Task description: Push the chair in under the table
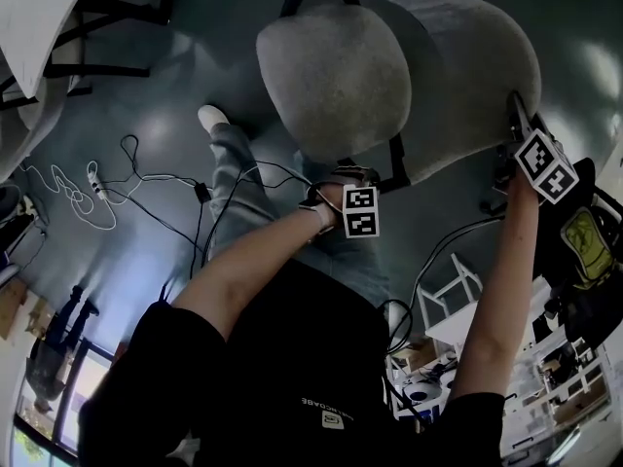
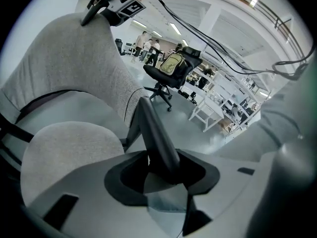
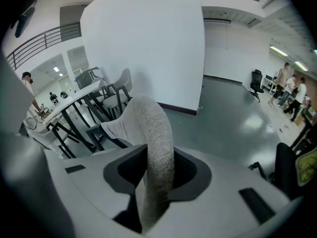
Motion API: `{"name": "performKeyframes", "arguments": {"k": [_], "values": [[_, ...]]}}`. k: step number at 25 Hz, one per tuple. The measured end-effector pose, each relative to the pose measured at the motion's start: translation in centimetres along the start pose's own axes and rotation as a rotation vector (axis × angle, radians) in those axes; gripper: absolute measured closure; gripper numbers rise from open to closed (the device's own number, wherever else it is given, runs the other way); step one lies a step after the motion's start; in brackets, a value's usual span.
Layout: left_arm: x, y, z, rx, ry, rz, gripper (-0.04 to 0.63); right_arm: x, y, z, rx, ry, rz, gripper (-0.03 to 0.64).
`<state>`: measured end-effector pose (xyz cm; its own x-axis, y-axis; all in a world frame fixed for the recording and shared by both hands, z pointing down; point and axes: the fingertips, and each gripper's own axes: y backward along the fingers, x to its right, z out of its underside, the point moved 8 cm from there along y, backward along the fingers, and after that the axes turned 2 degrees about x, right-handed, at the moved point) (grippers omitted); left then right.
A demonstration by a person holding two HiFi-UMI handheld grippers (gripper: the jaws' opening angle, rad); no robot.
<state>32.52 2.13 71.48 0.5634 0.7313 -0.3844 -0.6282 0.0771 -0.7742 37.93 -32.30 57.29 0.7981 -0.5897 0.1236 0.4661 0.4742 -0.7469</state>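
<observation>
The grey fabric chair (image 1: 336, 76) stands in front of me on the grey floor, seat toward the left and curved backrest (image 1: 467, 76) behind it. My left gripper (image 1: 339, 181) is shut on the black frame strut (image 2: 157, 138) beside the seat; the strut runs up between the jaws to the backrest. At the backrest's top rim, my right gripper (image 1: 514, 125) is shut on the fabric edge (image 3: 157, 138), which fills the gap between its jaws. From the left gripper view (image 2: 163, 170) the right gripper (image 2: 106, 6) shows at the top of the backrest. A white table (image 3: 74, 99) with black legs stands beyond.
Cables (image 1: 127, 188) trail over the floor at left near my leg and white shoe (image 1: 212, 117). A black office chair with a yellow-green backpack (image 2: 172, 64) and white furniture (image 1: 453, 290) stand to the right. Other chairs (image 3: 119, 95) ring the table by a white wall (image 3: 148, 43).
</observation>
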Motion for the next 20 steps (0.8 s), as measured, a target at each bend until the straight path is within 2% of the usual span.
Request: {"name": "performKeyframes", "arguments": {"k": [5,12,20], "values": [[-1.7,2.9,3.5,-0.016,0.013,-0.016,0.426,-2.7,-0.5,0.3,0.007,-0.038,0.023,0.494],[-3.2,5.9,6.3,-0.036,0.043,-0.060,0.433,-4.5,-0.1,0.7,0.014,-0.082,0.045,0.496],[-5.5,10.1,10.9,-0.029,0.130,-0.114,0.434,-8.4,-0.4,0.8,0.006,-0.108,0.052,0.497]]}}
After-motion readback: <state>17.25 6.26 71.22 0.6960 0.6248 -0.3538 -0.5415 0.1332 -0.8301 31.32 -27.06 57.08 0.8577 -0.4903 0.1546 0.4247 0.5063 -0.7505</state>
